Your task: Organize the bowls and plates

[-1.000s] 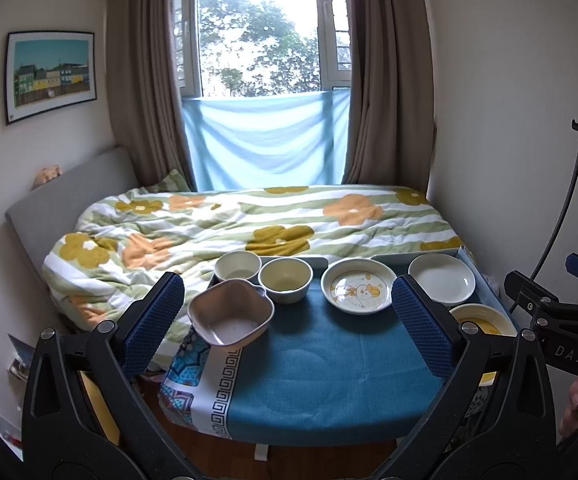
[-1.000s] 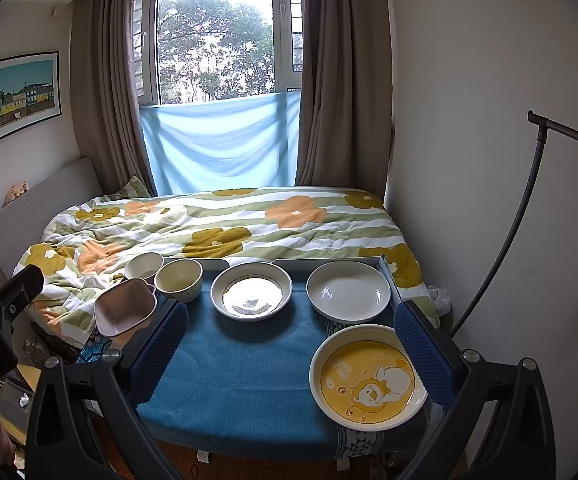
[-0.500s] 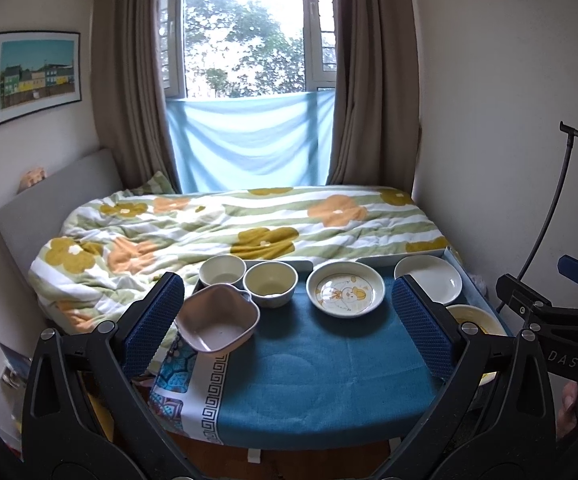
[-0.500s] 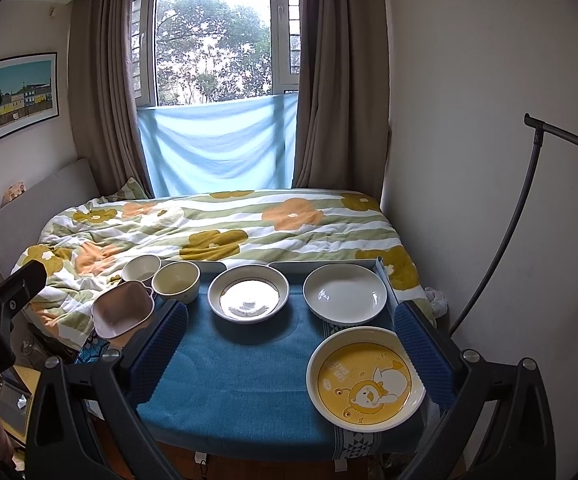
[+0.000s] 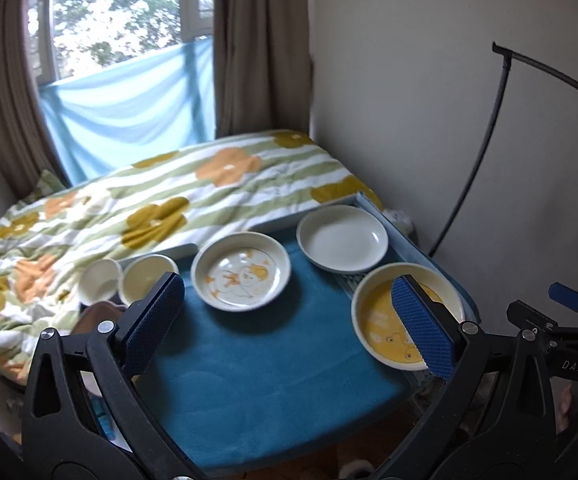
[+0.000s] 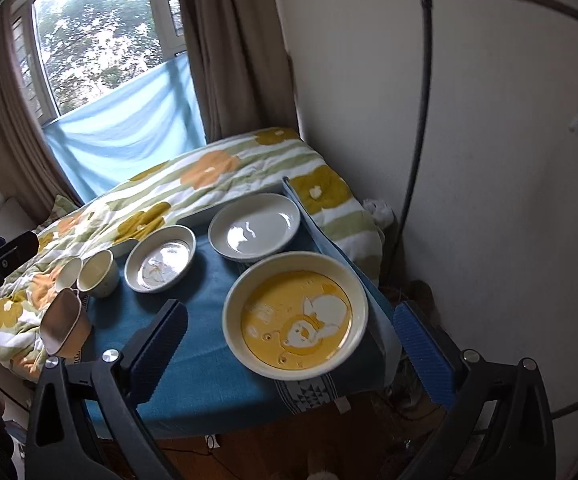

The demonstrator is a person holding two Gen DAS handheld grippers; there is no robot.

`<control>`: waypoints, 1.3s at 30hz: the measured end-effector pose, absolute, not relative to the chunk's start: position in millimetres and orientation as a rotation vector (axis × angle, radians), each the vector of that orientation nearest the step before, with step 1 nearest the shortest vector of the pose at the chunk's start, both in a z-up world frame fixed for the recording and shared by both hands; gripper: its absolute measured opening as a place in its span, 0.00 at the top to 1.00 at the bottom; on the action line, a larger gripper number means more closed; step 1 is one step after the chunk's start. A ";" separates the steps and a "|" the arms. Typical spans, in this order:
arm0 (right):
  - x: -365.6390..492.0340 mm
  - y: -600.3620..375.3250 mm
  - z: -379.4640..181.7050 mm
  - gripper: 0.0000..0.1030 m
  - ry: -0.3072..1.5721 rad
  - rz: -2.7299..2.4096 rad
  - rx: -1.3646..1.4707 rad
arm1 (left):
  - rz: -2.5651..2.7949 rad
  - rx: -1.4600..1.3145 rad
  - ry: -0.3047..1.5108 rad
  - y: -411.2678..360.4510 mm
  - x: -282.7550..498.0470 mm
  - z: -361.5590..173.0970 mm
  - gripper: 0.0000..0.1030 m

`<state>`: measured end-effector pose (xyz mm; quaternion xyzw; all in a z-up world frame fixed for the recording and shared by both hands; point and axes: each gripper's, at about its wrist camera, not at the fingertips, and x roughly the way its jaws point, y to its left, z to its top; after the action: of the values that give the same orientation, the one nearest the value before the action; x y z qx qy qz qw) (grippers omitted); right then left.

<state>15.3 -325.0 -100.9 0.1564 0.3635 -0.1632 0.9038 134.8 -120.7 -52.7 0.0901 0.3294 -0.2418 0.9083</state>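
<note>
On a small table with a blue cloth (image 5: pixel 257 356) stand a yellow bear plate (image 6: pixel 295 318) at the front right, a plain white plate (image 6: pixel 255 226) behind it, a white cartoon plate (image 5: pixel 241 270) in the middle, and two small cream bowls (image 5: pixel 147 276) (image 5: pixel 99 280) at the left. A pink square bowl (image 6: pixel 63 320) sits at the left edge, mostly hidden in the left wrist view. My left gripper (image 5: pixel 285 328) is open and empty above the cloth. My right gripper (image 6: pixel 289 344) is open and empty, its jaws either side of the yellow plate, above it.
A bed with a flowered quilt (image 5: pixel 161 208) lies behind the table. A wall (image 6: pixel 469 160) and a black curved stand (image 6: pixel 421 120) are close on the right. Curtains and a window (image 5: pixel 121 20) are at the back. Wooden floor (image 6: pixel 249 452) shows below the table.
Both grippers have swung right and come closer to the table, tilting down. The yellow plate now fills the space between the right jaws. The dishes have not moved.
</note>
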 end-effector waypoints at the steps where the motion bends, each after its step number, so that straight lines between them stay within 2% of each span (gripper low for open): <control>1: 14.4 -334.5 -108.6 0.00 0.767 -0.347 0.342 | -0.539 0.189 0.713 -132.8 143.4 -63.7 0.00; 5: 15.1 -372.6 -147.4 0.01 0.828 -0.332 0.458 | -0.654 0.217 0.873 -180.8 175.1 -118.2 0.00; 7: 18.6 -384.7 -164.4 0.05 0.859 -0.314 0.511 | -0.683 0.232 0.940 -201.2 188.8 -146.5 0.01; 11: 33.1 -404.6 -198.2 0.21 0.916 -0.269 0.577 | -0.727 0.265 1.062 -231.8 208.6 -195.7 0.03; 13: 42.5 -413.0 -215.5 0.32 0.935 -0.226 0.617 | -0.744 0.289 1.105 -244.4 216.2 -217.9 0.05; 14: 47.9 -416.3 -224.5 0.34 0.946 -0.205 0.639 | -0.746 0.302 1.122 -250.5 219.0 -228.3 0.06; 19: 67.2 -428.8 -252.6 0.49 0.985 -0.149 0.705 | -0.776 0.337 1.221 -262.6 230.9 -265.7 0.36; 22: 74.2 -431.0 -258.7 0.56 1.003 -0.122 0.697 | -0.799 0.335 1.256 -269.5 236.3 -278.3 0.51; 29: 81.5 -442.0 -270.8 0.75 1.031 -0.116 0.701 | -0.815 0.355 1.305 -275.5 243.3 -290.4 0.74; 31: 84.2 -442.9 -273.0 0.83 1.045 -0.127 0.682 | -0.800 0.360 1.308 -274.7 246.8 -293.0 0.84; 33: 84.9 -443.3 -274.0 0.87 1.054 -0.138 0.662 | -0.801 0.343 1.325 -271.8 250.2 -295.8 0.87; 39: 91.4 -441.9 -275.7 0.87 1.083 -0.145 0.622 | -0.800 0.326 1.334 -270.6 253.0 -296.8 0.87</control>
<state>91.4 -441.9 -275.7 0.2909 0.5066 -0.0677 0.8088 253.0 -270.6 -296.8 0.1466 0.5989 -0.3591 0.7006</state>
